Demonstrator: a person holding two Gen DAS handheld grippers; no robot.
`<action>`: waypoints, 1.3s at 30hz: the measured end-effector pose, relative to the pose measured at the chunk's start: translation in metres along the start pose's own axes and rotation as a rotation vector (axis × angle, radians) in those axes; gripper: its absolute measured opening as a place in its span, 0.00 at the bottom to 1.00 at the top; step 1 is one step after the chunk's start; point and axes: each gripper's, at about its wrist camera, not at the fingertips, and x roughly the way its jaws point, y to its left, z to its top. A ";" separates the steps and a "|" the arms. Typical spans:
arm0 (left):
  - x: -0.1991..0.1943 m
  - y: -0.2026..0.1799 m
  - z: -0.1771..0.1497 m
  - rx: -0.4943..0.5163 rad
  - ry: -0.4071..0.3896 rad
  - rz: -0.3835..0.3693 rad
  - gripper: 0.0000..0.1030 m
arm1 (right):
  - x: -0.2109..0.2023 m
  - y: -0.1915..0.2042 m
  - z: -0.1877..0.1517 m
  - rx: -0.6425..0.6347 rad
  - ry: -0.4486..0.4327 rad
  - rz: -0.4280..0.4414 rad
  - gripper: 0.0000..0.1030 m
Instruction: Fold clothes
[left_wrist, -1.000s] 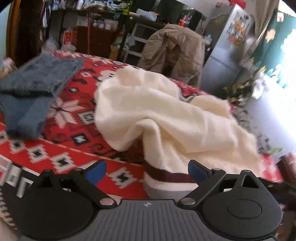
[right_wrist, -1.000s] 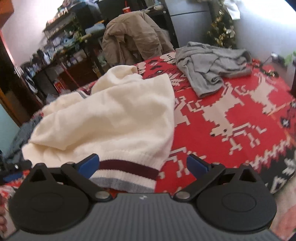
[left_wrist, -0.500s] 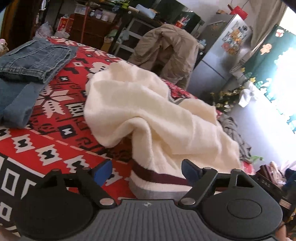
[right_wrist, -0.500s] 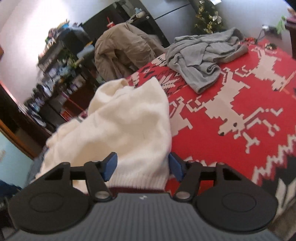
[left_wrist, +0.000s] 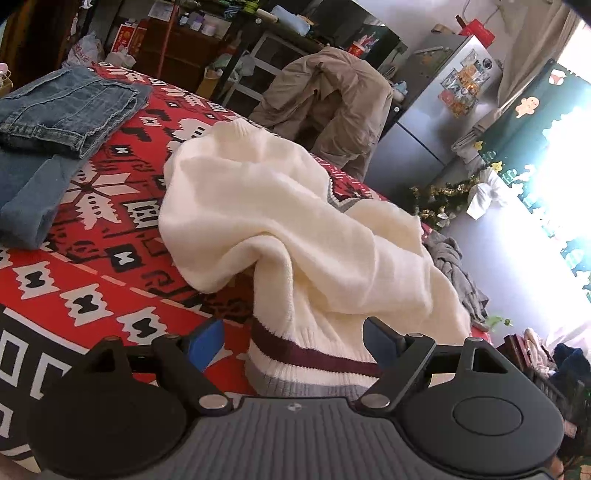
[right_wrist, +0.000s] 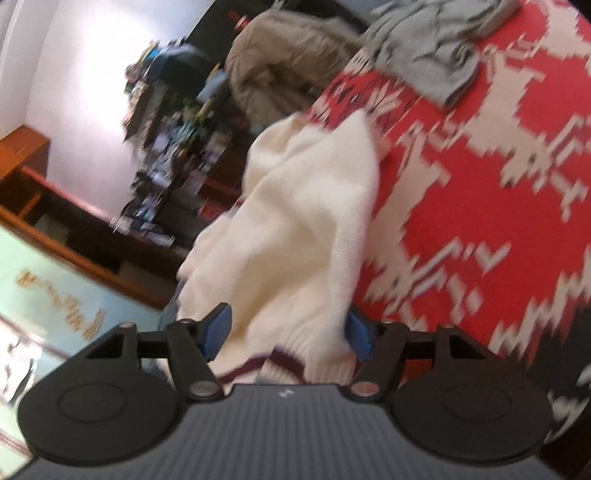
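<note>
Cream sweater (left_wrist: 295, 229) crumpled on red patterned blanket (left_wrist: 110, 258), hem nearest

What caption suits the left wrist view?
Left gripper open at the striped hem of a crumpled cream sweater on a red patterned blanket, folded jeans beyond.

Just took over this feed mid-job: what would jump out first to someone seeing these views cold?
The cream sweater heaped in the middle of the red patterned blanket, its maroon-striped hem running between the fingers of both the left tool and the right tool. Folded jeans lie at the blanket's far left. A crumpled grey garment sits at the far right end.
</note>
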 end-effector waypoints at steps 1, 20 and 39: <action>0.000 -0.001 0.001 0.000 -0.002 -0.001 0.79 | 0.001 0.002 -0.003 -0.006 0.018 0.016 0.68; -0.004 0.001 0.003 0.018 0.004 0.012 0.80 | 0.014 0.012 -0.043 -0.082 0.122 -0.011 0.29; 0.005 0.007 -0.005 0.062 0.099 0.017 0.52 | -0.067 -0.001 0.052 -0.207 -0.202 -0.454 0.06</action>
